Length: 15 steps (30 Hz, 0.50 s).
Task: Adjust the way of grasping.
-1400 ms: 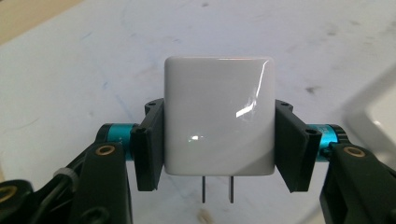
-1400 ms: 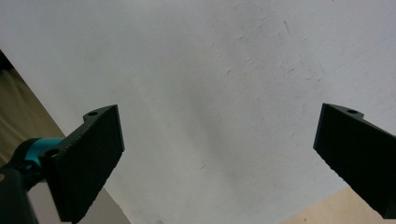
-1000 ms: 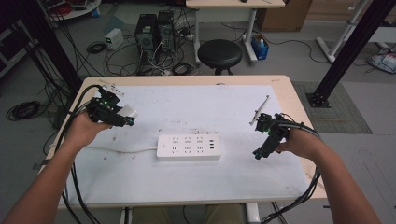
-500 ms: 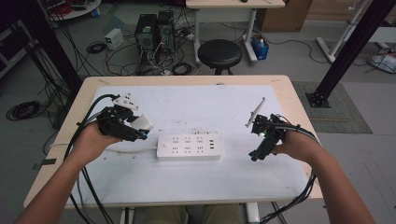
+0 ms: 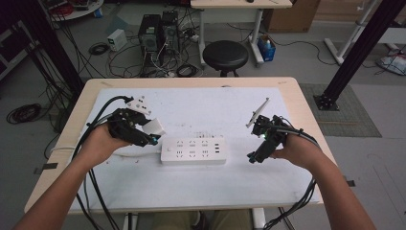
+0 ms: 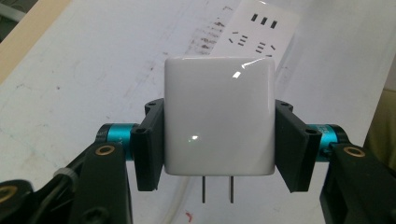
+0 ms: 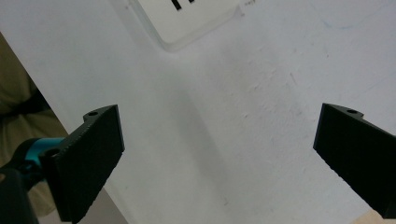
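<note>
A white power strip (image 5: 193, 150) lies in the middle of the white mat; its sockets (image 6: 261, 32) also show in the left gripper view, and one corner (image 7: 187, 21) in the right gripper view. My left gripper (image 5: 152, 134) hovers just left of the strip, shut on a white square plug adapter (image 6: 219, 122) whose two metal prongs (image 6: 217, 189) point down. The adapter (image 5: 154, 126) shows white at the jaws in the high view. To the right of the strip, my right gripper (image 5: 253, 155) is open, its jaws wide apart with bare mat between them.
The white mat (image 5: 201, 187) covers a wooden table (image 5: 306, 103). The strip's white cord (image 5: 129, 154) runs left under my left hand. A thin grey plate (image 5: 257, 111) sticks up on the right gripper. A black stool (image 5: 225, 55) and computer towers (image 5: 155, 31) stand beyond the table.
My left gripper has carried the adapter rightwards and nearer, from the table's left part to just beside the power strip. The right gripper has drifted slightly left toward the strip, still open.
</note>
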Each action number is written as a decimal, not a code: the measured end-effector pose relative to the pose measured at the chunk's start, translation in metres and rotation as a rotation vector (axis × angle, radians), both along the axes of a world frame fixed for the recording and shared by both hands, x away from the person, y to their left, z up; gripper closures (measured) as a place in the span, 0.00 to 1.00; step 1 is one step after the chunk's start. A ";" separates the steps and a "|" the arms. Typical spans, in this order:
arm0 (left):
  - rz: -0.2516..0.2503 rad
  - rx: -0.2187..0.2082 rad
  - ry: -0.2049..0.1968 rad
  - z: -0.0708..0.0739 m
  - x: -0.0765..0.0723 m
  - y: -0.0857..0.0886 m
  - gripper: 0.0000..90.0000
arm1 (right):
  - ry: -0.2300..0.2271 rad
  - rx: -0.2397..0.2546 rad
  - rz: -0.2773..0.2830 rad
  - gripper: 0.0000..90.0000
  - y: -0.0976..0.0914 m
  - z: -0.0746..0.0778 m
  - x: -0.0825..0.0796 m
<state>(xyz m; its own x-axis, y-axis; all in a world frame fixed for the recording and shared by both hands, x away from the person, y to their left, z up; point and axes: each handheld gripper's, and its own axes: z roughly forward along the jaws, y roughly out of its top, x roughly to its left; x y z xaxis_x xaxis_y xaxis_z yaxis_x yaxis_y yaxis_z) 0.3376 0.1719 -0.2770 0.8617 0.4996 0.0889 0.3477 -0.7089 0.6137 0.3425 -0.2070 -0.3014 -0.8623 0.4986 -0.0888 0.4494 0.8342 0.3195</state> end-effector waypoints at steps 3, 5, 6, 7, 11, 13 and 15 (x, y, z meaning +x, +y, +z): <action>-0.015 0.015 -0.001 0.002 0.003 -0.003 0.47 | -0.015 0.027 -0.001 0.01 0.005 0.006 -0.005; -0.033 0.013 -0.008 0.003 0.004 -0.006 0.47 | -0.017 0.042 -0.011 0.01 0.008 0.007 -0.008; -0.043 0.008 -0.011 0.003 0.005 -0.007 0.47 | -0.016 0.050 -0.013 0.01 0.009 0.008 -0.009; -0.062 0.015 -0.014 0.004 0.005 -0.010 0.47 | -0.016 0.059 -0.013 0.01 0.010 0.008 -0.010; -0.110 0.027 -0.026 0.002 0.004 -0.020 0.47 | 0.000 0.119 -0.057 0.01 0.013 0.005 -0.010; -0.134 0.029 -0.023 0.000 0.005 -0.025 0.47 | 0.004 0.166 -0.068 0.01 0.014 0.004 -0.011; -0.157 0.027 -0.022 -0.003 0.006 -0.029 0.47 | 0.009 0.213 -0.085 0.01 0.014 0.004 -0.011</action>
